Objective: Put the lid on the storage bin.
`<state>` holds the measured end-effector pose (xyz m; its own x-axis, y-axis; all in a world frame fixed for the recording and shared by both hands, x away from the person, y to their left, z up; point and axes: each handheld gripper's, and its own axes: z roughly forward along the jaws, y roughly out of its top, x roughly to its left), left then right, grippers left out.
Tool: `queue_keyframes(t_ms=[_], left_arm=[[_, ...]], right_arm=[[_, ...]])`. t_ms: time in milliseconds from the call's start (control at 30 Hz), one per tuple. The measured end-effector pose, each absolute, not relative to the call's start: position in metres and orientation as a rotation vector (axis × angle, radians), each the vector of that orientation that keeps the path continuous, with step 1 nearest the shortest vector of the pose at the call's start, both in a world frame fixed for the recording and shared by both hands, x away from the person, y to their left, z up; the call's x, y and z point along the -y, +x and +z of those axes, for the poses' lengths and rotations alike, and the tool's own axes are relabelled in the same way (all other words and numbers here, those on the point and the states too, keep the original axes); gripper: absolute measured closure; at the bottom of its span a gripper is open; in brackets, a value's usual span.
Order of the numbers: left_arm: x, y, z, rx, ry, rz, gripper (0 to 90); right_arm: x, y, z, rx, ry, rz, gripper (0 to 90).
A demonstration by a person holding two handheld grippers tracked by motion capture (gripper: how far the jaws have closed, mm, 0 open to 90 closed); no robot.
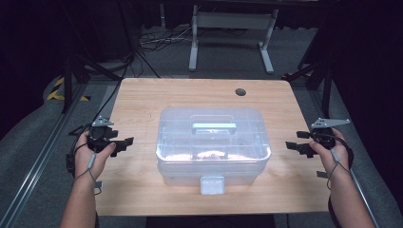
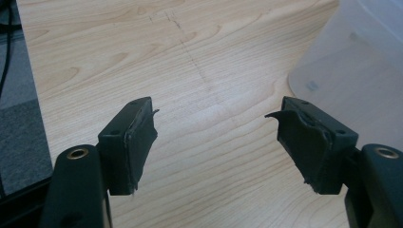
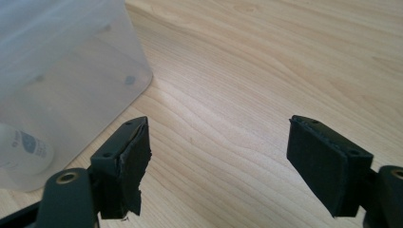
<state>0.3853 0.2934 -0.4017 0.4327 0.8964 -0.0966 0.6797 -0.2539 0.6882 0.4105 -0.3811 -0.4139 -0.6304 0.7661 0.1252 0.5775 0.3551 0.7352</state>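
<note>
a: where do we have the clear plastic box (image 1: 213,145) right now?

b: middle of the frame in the high view, on the wooden table (image 1: 142,102), lid on, with its pale handle (image 1: 214,127) on top and a front latch (image 1: 212,185) toward the bottom edge. its long axis runs left to right across the picture.

a: and our tools?

b: the left gripper (image 1: 124,142) sits at the left of the frame, pointing right toward the box's left end. the right gripper (image 1: 293,145) mirrors it at the right of the frame, pointing left toward the other end. so the box lies between us, one short end facing each tool.

a: which is nearer?

b: hard to call. both stand apart from the box, touching nothing, and the gaps look about even.

a: jaws?

b: spread wide on both. in the left gripper view we see bare wood between the left gripper (image 2: 216,126), with the box wall (image 2: 351,71) in the upper right. in the right gripper view the right gripper (image 3: 218,137) also frames bare wood, and the box (image 3: 66,71) fills the upper left; something white shows through its wall at the lower left, too dim to name.

a: so nothing pinched.

b: nothing. we judge the coming move turns on both tools closing in along the long axis.
</note>
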Motion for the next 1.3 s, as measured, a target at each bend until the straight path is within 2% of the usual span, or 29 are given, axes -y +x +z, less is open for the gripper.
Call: queue_keyframes(t_ms=[67, 833, 1300], left_arm=[[-0.293, 0.385, -0.404, -1.321, 2.033, 0.42, 29.2], [-0.284, 0.392, -0.423, -1.287, 2.088, 0.418, 28.8], [-0.284, 0.393, -0.429, -1.31, 2.091, 0.366, 27.3]], right_arm=[[0.381, 0.412, -0.419, -2.382, 1.206, 1.147, 19.4], [0.374, 0.413, -0.476, -2.358, 1.202, 1.15, 18.1], [0.372, 0.408, -0.483, -2.343, 1.231, 1.147, 17.0]])
